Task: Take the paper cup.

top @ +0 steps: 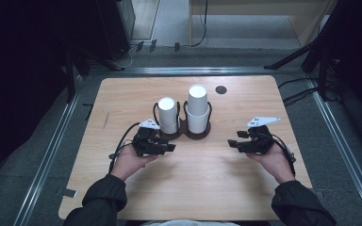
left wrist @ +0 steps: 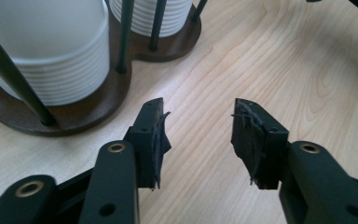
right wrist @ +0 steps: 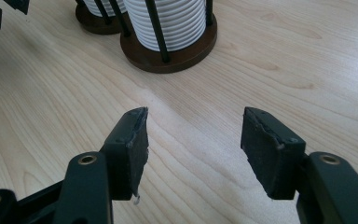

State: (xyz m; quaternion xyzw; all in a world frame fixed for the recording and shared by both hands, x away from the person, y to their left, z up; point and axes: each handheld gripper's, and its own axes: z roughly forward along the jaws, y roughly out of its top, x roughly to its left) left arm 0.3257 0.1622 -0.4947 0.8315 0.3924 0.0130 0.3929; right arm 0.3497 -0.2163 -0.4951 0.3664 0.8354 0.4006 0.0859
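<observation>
White cup stacks (top: 168, 114) and (top: 197, 108) stand in a dark wooden holder (top: 185, 132) at the centre of the desk (top: 245, 188). Left hand-held gripper (top: 169, 148), lower left of the holder, and right hand-held gripper (top: 233, 142), lower right, both have jaws apart, holding nothing.

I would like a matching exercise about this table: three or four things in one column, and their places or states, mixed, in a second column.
1. taller cup stack
2. shorter cup stack
3. dark round spot
4. left gripper

a. jaws apart, nothing between them
b. right ring of the brown holder
c. left ring of the holder
d. on the tabletop beyond the cups

Pairs: 1-b, 2-c, 3-d, 4-a
</observation>
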